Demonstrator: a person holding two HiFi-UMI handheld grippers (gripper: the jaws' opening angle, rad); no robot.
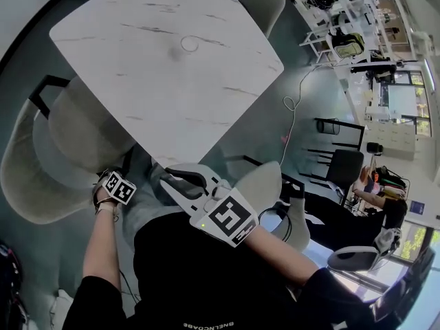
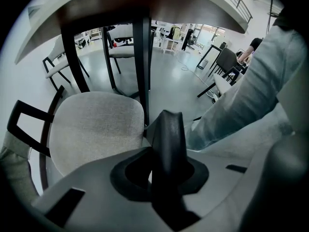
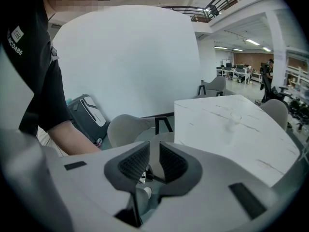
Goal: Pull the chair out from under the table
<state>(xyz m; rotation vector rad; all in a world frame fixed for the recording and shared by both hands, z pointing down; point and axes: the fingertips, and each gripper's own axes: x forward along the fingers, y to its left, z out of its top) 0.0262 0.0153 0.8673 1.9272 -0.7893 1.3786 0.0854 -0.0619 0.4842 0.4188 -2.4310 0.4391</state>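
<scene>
Your left gripper (image 2: 161, 154) points steeply down beside the left edge of the table (image 1: 172, 81), its fingers pinching the black armrest (image 2: 168, 124) of the grey chair (image 1: 65, 150). The chair stands at that left edge, the front of its seat tucked beneath the top and its back clear of it. Your right gripper (image 3: 153, 154) hovers off the table's near corner, fingers a narrow gap apart with nothing between them. A clear glass (image 1: 190, 44) stands near the table's middle.
</scene>
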